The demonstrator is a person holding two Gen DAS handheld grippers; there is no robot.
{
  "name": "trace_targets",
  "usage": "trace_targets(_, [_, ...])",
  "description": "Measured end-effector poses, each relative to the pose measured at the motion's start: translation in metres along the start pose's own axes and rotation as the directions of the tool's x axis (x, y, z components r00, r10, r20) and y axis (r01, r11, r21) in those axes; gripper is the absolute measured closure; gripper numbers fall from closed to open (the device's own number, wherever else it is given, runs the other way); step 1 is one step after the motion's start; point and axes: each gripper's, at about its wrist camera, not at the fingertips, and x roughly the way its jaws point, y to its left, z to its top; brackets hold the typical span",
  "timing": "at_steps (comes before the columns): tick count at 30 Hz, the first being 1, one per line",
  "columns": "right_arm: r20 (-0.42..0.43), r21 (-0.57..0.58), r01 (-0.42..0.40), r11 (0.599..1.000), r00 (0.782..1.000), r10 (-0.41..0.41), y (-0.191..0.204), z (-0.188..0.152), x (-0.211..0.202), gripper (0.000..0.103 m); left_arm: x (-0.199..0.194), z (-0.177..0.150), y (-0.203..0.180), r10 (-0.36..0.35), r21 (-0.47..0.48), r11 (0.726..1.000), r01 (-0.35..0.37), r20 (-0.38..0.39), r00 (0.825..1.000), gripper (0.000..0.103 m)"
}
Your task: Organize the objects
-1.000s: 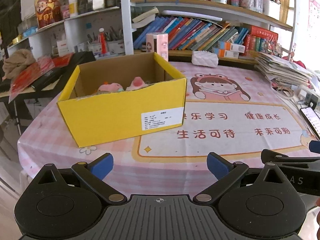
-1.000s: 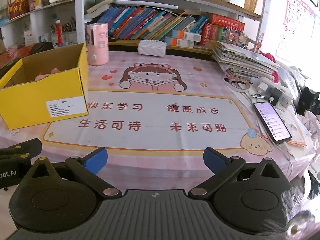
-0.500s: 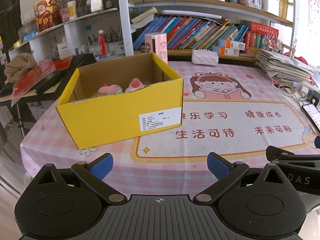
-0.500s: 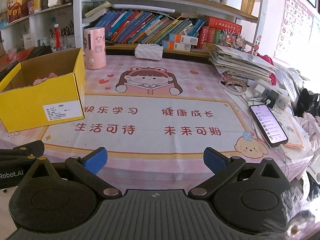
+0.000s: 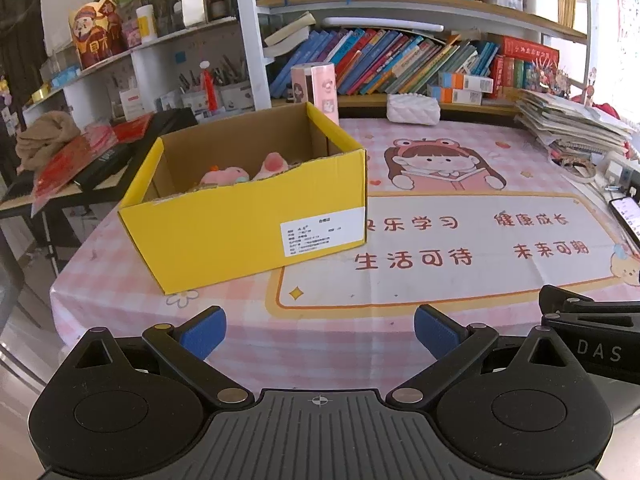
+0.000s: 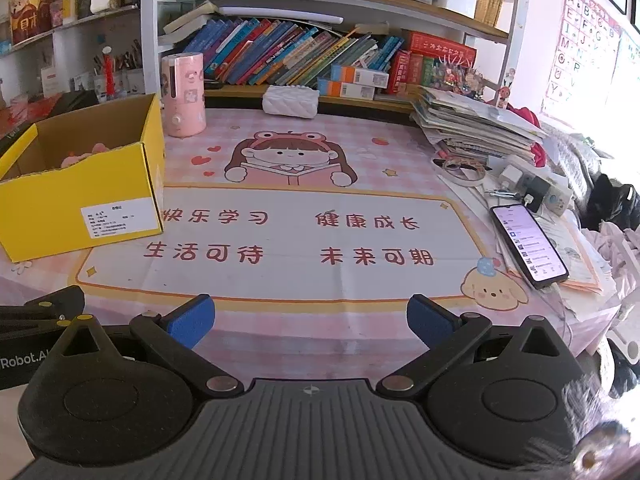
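I see a rectangular yellow cardboard box (image 5: pixel 244 216) with a plain brown inside and a white printed label, sitting on the left part of the smooth pink checked tablecloth (image 5: pixel 440 280). Soft pink plush toys (image 5: pixel 248 170) lie inside it, against its near wall. Behind the box stands a pink cylinder-shaped container (image 6: pixel 183 94), and a white quilted pouch (image 6: pixel 290 100) rests near the bookshelf. A glossy phone (image 6: pixel 528 244) lies flat at the right edge, beside stacked papers. My left gripper (image 5: pixel 320 332) hangs level over the near table edge, its blue-padded fingers spread wide and empty. My right gripper (image 6: pixel 310 320) is posed alike, wide apart, gripping nothing.
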Motion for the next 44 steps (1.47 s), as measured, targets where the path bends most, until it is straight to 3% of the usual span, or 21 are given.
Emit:
trace_targets(17, [0.003,-0.014,0.021,1.0,1.0,-0.021,0.002,0.0,-0.002,0.0,0.001,-0.001,-0.005,0.063,-0.002,0.998,-0.063,-0.013,0.998,0.002])
trace_targets(44, [-0.016,-0.021,0.023,1.0,1.0,-0.023,0.005,0.002,0.006,0.0,0.01,0.0,-0.002,0.041,-0.034,0.999,-0.043,-0.049,0.998,0.002])
